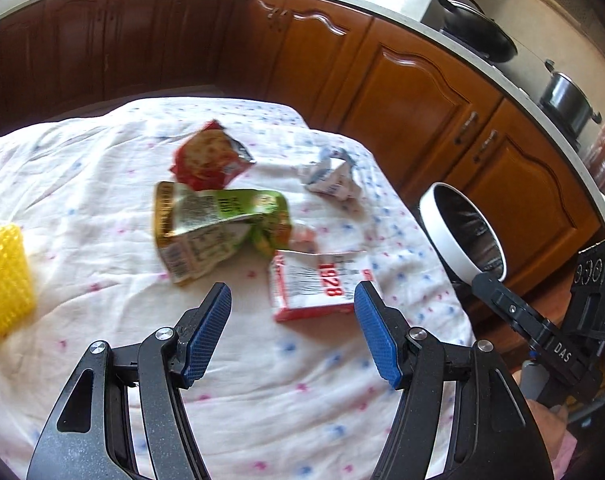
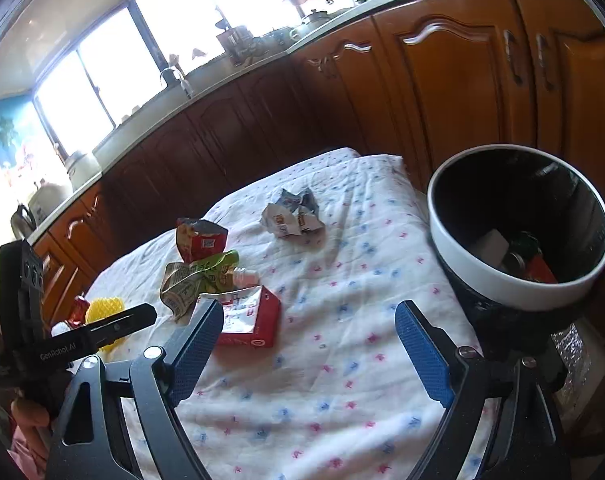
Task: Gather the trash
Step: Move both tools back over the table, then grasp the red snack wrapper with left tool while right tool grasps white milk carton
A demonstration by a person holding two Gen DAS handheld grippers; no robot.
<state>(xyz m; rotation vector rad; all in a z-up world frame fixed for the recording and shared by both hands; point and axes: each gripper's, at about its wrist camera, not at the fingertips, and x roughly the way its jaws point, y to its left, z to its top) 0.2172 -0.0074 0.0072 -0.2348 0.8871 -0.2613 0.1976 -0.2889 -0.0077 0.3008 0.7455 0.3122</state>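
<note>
Two grippers gaping empty: left gripper (image 1: 292,306), right gripper (image 2: 308,328) | red carton (image 1: 316,286) lying ahead | bin (image 2: 518,226) standing beside table (image 2: 342,380)

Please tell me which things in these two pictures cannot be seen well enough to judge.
- Bin contents: right view, dark inside and the rim hides most; only a few items show.
- Small pink item: both views, half under the green wrapper; identity unclear.
- Red box print: left view, motion blur; only "1928" reads.
- Yellow object: left view, cut by the edge; right view, behind the left gripper.
</note>
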